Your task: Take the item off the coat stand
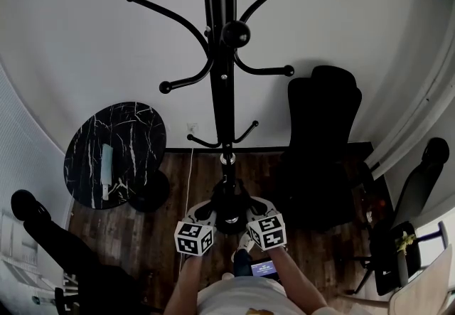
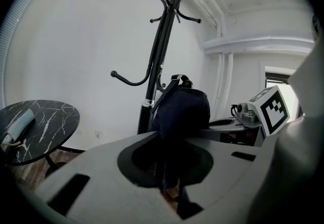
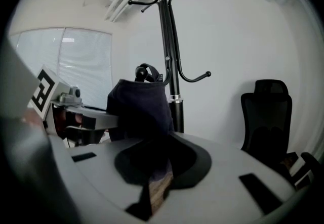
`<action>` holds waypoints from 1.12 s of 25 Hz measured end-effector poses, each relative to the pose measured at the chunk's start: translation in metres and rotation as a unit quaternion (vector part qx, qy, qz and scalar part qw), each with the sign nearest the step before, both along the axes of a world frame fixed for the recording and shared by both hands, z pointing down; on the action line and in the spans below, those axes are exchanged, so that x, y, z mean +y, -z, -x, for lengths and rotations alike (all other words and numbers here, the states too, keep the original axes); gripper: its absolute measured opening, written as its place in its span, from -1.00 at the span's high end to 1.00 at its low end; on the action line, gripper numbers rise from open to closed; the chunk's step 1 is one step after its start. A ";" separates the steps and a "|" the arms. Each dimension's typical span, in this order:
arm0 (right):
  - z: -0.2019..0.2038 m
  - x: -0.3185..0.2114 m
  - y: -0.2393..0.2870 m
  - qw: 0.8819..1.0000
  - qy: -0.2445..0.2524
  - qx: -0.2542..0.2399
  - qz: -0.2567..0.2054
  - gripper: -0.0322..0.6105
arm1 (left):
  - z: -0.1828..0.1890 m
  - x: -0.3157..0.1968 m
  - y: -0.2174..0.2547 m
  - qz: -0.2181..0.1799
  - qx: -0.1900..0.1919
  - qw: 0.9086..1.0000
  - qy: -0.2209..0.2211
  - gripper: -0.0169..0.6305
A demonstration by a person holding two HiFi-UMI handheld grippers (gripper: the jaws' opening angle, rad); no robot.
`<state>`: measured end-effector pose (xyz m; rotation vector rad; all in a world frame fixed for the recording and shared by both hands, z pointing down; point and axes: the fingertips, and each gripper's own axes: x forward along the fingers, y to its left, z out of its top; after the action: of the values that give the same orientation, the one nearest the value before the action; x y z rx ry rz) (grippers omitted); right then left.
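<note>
Two grippers meet low in the middle of the head view. At the far left, a marble-topped table stands well clear. Next comes the left gripper, its jaws nipped together on a fold of the dark cloth bag. The bag hangs just beside the pole of the coat stand, with its strap up by a lower hook; whether it rests on that hook I cannot tell. On the bag's other side, the right gripper is likewise pinched onto the cloth. A black chair stands at the right. The bag looks soft, light and saggy, so I'd judge the strap the surer hold.
</note>
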<state>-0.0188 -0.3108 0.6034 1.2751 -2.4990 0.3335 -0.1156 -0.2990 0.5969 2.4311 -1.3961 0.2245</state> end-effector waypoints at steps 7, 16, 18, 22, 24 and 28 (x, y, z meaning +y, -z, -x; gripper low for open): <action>-0.002 0.020 0.010 1.000 0.000 0.000 -0.011 0.79 | -0.002 0.020 0.011 -0.014 0.001 1.000 0.000 0.84; 0.004 0.051 0.027 1.000 0.000 0.004 -0.021 0.79 | 0.004 0.052 0.022 -0.030 0.019 0.999 0.008 0.84; 0.006 0.056 0.031 1.000 0.003 0.006 -0.024 0.79 | 0.007 0.058 0.025 -0.039 0.017 0.999 0.015 0.84; 0.008 0.067 0.039 1.000 0.001 -0.006 -0.029 0.79 | 0.010 0.068 0.034 -0.051 0.022 0.998 0.024 0.85; 0.009 0.070 0.042 1.000 0.000 -0.017 -0.024 0.79 | 0.011 0.071 0.039 -0.054 0.026 0.998 0.027 0.85; 0.004 0.078 0.050 0.999 0.002 -0.029 -0.026 0.79 | 0.006 0.079 0.048 -0.056 0.034 0.997 0.031 0.85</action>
<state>-0.0229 -0.2331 0.5533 1.2970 -2.5753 0.3101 -0.1218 -0.2196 0.5492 2.4546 -1.4884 0.0490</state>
